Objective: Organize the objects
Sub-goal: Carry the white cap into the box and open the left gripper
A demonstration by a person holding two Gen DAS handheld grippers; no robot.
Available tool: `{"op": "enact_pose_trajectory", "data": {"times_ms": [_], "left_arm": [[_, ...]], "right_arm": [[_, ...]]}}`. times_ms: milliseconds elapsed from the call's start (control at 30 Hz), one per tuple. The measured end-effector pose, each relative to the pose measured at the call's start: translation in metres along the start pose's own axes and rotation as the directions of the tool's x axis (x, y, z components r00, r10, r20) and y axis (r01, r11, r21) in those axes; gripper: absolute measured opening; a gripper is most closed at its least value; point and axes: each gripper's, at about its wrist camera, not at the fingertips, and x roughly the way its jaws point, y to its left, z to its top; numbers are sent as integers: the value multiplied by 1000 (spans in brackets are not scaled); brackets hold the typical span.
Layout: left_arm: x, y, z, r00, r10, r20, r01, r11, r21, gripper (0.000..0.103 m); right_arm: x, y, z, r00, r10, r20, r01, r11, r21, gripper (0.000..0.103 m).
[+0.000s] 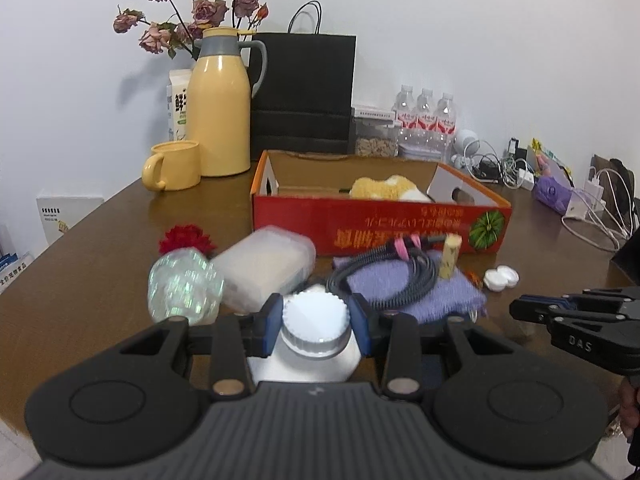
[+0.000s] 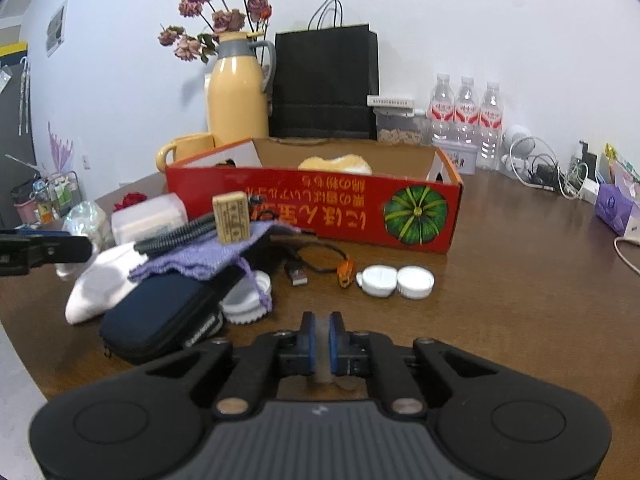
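My left gripper [image 1: 316, 320] is shut on the ribbed cap of a white bottle [image 1: 316, 330], held above the table's near edge. My right gripper [image 2: 319, 340] is shut, with something pale and fuzzy between its pads that I cannot identify. The red cardboard box [image 1: 380, 224] stands open mid-table with a yellow plush toy [image 1: 386, 188] inside; it also shows in the right wrist view [image 2: 320, 212]. In front of it lie a purple knit cloth [image 2: 208, 258], a coiled black cable [image 1: 400, 276], a wooden stamp [image 2: 231, 218], a dark blue case [image 2: 160, 320] and white lids [image 2: 394, 280].
A yellow thermos [image 1: 219, 108], yellow mug [image 1: 174, 165], black paper bag [image 1: 304, 92] and water bottles [image 1: 426, 116] stand behind the box. A clear plastic container [image 1: 266, 266], an iridescent ball [image 1: 184, 286] and a red flower [image 1: 186, 238] lie left. Chargers and cables [image 1: 592, 208] clutter the right.
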Motion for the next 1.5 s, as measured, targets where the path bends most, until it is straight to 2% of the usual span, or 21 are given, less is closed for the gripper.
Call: {"op": "enact_pose_trajectory", "data": {"times_ms": [267,533,900,1067,1200,1267,1467,1500], "left_arm": [[29,-3,37,999,-21,39,21,1000,-7,37],[64,-8,81,997,-18,78,19,1000,-12,37],[125,-12,137,994,-11,107,15,999,-37,37],[161,-14,146,996,6,93,0,998,-70,37],[186,-12,139,996,33,77,-27,997,-73,37],[197,-9,135,997,57,53,-53,996,-75,37],[206,-6,126,998,59,18,-57,996,-62,37],[206,-6,125,998,61,17,-60,997,-58,41]], "right_arm": [[4,-12,41,996,-15,87,15,1000,-4,6],[27,-29,92,986,-36,163,36,999,0,6],[78,-52,144,979,-73,190,70,997,23,6],[113,-61,151,975,-116,191,109,993,47,6],[136,-71,141,975,-127,185,113,990,79,6],[147,-72,134,977,-134,168,126,990,58,6],[157,-74,129,985,-107,137,101,994,49,6],[158,-73,128,985,-109,134,103,994,48,6]]}}
